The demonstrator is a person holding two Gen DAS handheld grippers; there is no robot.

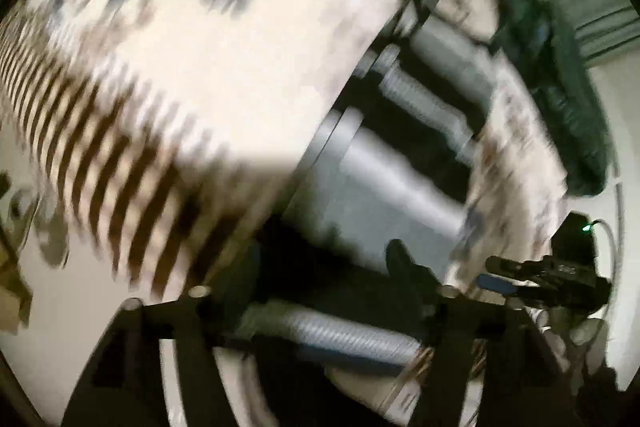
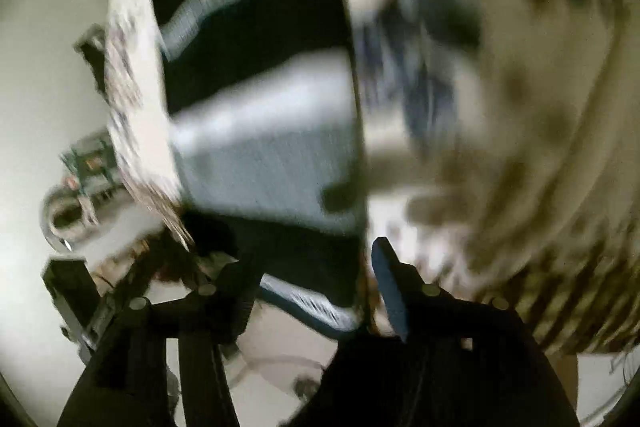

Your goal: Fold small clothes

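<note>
Two blurred views were all we got, and the biggest thing in both was the patterned garment (image 1: 192, 67), pale with brown stripes and blue-grey blotches, lifted off the white table (image 1: 72, 327) and filling the frame. Folding looked barely begun; no finished fold showed, so nearly everything was left. No containers could be made out. Left gripper (image 1: 316, 291): jaws apart with fabric near, whether pinched I could not tell. Right gripper (image 2: 312, 287): the same, jaws apart, cloth beside one finger (image 2: 390, 291), grip unclear.
</note>
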